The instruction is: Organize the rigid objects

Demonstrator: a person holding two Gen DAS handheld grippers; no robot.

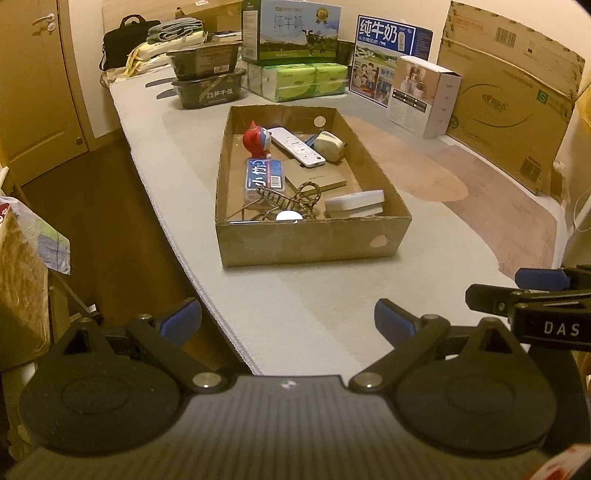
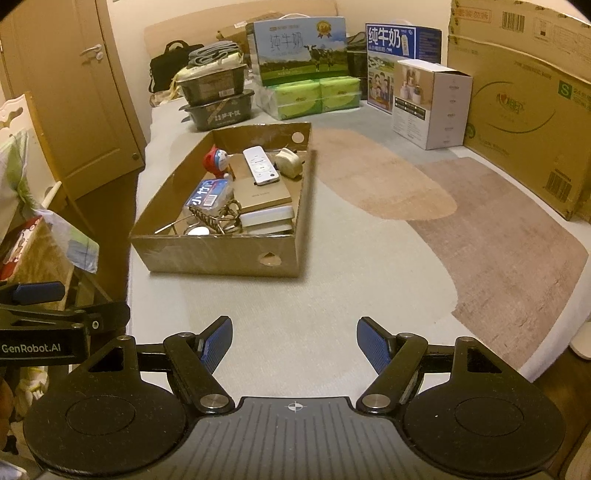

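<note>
A shallow cardboard box (image 1: 310,242) (image 2: 218,254) sits on the pale mat. Inside lie a red cat figurine (image 1: 257,140) (image 2: 215,161), a white remote (image 1: 296,146) (image 2: 260,166), a cream plug (image 1: 330,146) (image 2: 289,158), a blue-labelled case (image 1: 264,177) (image 2: 209,195), a tan notebook (image 1: 314,177) (image 2: 260,192), a wire holder (image 1: 288,201) (image 2: 218,218) and a white block (image 1: 354,203) (image 2: 267,219). My left gripper (image 1: 288,319) hangs open and empty over the mat's near edge. My right gripper (image 2: 294,345) is open and empty too, well short of the box.
Stacked dark food trays (image 1: 207,79) (image 2: 218,99), green tissue packs (image 1: 295,81), milk cartons (image 1: 291,31) (image 2: 301,50), a white carton (image 1: 424,98) (image 2: 432,105) and a big cardboard sheet (image 1: 509,96) (image 2: 524,110) line the back. The mat's left edge drops to wooden floor (image 1: 110,221).
</note>
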